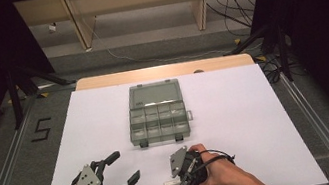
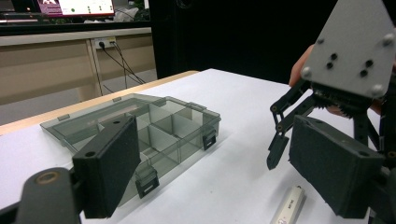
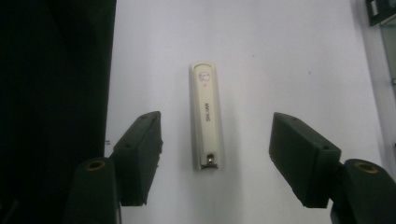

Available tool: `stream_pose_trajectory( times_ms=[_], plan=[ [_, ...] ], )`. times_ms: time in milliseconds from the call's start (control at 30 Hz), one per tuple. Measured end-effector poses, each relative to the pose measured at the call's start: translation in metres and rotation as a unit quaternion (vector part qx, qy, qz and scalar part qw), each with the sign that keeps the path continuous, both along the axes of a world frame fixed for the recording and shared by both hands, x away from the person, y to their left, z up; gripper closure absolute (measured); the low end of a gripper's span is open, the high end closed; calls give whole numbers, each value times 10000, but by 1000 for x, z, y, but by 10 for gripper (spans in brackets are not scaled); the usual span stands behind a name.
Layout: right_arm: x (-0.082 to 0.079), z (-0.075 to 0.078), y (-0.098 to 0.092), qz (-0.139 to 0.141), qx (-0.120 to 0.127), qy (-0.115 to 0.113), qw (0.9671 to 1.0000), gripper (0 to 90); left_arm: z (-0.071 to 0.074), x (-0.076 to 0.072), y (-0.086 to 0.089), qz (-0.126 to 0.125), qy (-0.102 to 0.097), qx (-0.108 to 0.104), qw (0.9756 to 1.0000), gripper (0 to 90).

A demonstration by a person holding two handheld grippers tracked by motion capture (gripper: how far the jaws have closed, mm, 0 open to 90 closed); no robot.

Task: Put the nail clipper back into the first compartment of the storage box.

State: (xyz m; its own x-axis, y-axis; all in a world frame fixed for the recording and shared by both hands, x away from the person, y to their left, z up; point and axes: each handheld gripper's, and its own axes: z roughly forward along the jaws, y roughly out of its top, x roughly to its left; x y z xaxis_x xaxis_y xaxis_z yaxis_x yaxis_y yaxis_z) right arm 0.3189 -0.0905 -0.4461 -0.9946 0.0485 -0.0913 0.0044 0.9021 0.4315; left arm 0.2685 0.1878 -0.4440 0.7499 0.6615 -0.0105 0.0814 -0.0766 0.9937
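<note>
The nail clipper (image 3: 206, 116) lies untouched on the white table sheet (image 1: 256, 107), straddled by the right gripper's (image 3: 215, 156) parted jaws, so gripping and moving it to the open compartment box (image 1: 157, 116) remain.

nail clipper (image 3: 206, 116) on table (image 1: 256, 107) | between right claw (image 3: 215, 158) jaws | organizer box (image 1: 157, 112) behind

Light fell from above onto the white desk (image 1: 236, 111), bright and even there, while the room on both sides sank into near black. Ahead of the left hand-held gripper (image 1: 123, 169), the clear compartment box (image 1: 156, 112) threw only a soft shadow. In both gripper views the near jaws were softly blurred, and all the pictures looked slightly grainy.
</note>
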Motion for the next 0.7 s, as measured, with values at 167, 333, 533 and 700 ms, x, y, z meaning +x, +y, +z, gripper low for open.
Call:
stream_pose_trajectory(
  times_ms=[167,333,533,700],
  plan=[
    [4,-5,9,-10,-335,134,9994,445,0,0,0,-3,7,-17,10000,160],
    [8,-7,12,85,-453,162,9988,496,0,0,0,-7,-10,4,10000,160],
    [7,-9,16,62,-597,270,9978,557,0,0,0,-5,5,-20,10000,160],
    [8,-13,19,105,-762,356,9964,613,0,-1,0,-11,3,-13,10000,160]
  ],
)
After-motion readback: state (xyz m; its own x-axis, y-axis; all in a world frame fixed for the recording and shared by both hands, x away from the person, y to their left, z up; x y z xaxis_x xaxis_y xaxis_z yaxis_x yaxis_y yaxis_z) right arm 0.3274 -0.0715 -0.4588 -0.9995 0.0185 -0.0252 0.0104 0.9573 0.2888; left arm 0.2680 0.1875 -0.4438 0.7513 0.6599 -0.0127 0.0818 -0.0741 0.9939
